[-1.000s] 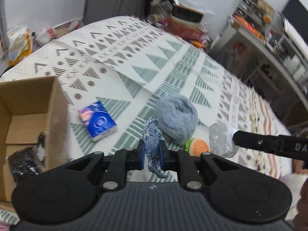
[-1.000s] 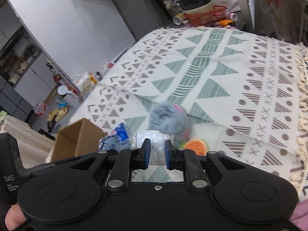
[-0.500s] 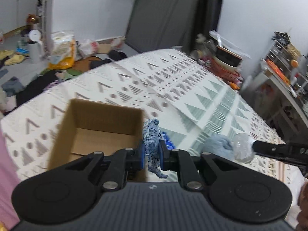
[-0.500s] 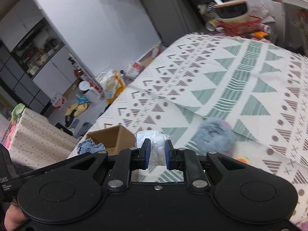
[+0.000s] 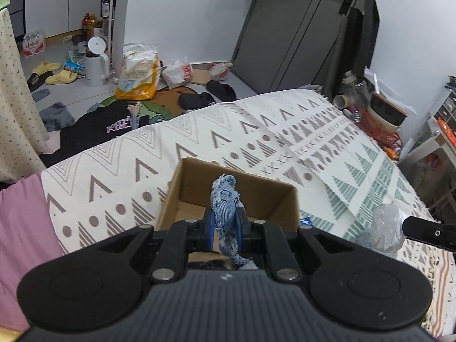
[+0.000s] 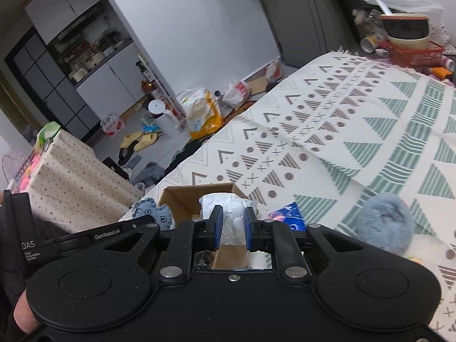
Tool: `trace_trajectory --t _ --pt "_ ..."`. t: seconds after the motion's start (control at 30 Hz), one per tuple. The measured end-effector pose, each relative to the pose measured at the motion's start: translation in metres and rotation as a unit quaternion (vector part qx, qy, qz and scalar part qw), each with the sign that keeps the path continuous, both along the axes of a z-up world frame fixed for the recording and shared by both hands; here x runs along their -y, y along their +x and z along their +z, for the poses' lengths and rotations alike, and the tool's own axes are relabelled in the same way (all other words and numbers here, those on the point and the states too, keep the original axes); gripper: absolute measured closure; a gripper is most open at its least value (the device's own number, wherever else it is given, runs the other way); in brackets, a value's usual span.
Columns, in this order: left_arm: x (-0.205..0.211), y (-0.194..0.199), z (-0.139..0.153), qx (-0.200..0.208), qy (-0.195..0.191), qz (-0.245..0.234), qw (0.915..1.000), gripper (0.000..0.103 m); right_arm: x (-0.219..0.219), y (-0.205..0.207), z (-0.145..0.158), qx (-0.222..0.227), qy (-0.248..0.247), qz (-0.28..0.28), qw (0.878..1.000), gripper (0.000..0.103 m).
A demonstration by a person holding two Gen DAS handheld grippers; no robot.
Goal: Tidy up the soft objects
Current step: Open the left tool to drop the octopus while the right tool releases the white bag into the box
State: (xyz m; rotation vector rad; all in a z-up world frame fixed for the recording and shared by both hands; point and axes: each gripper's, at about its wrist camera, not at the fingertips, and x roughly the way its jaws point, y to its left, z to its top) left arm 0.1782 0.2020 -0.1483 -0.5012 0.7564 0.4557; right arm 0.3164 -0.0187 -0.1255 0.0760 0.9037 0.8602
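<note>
1. Left tongs [image 5: 223, 229]: clamped on a small blue denim-like fabric whale toy [image 5: 225, 202], upright between the blue pads, its frayed tail hanging below them.
2. Right tongs [image 6: 230, 225]: closed on a crumpled white plastic-wrapped bundle [image 6: 228, 208], glossy and creased, bulging above the pads.
3. Change: a second ago both tongs were over the strewn items on the bed, with the open brown cardboard box [image 5: 228, 191] off to the left edge of the left view. The box now sits directly ahead of and below the left tongs, and just ahead of the right tongs.
4. Meaning, as a judgement: both carries are nearly done. Release into the box looks like the next step, the whale first since it hangs over the opening.
5. Box: plain corrugated card, stiff walls, a flap lying flat inside. A dark item shows low behind the left tongs; I cannot tell what it is.
6. Bed cover [image 6: 356, 119]: cream woven cloth printed with grey and green triangles and dots, wrinkled.
7. Left on the bed: a fluffy grey-blue round plush [image 6: 384, 222] and a glossy blue tissue packet [image 6: 287, 216], both near the box and untouched.
</note>
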Motion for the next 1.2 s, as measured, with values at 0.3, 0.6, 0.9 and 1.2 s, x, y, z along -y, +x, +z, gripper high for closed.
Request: trace_trajectory --t 0.3,0.6,0.9,1.2 --pt "-0.018 0.012 -0.017 -0.009 0.011 0.03 0.9995 0.084 -0.031 -0.003 -0.007 -0.006 -0.001 0.026 1.0 0.087" --pt "-0.017 0.014 -0.014 -0.023 0.024 0.042 0.9986 0.067 -0.044 0.0 -0.007 -0.005 0.012 0.053 0.999 0.087" --pt "-0.011 0.008 -0.003 -0.02 0.042 0.06 0.9971 0.051 -0.062 0.016 -0.007 0.009 0.034 0.062 0.997 0.086" --pt "-0.004 0.005 0.014 0.02 0.032 0.084 0.9958 0.044 -0.058 0.026 0.017 0.025 0.035 0.058 0.997 0.036"
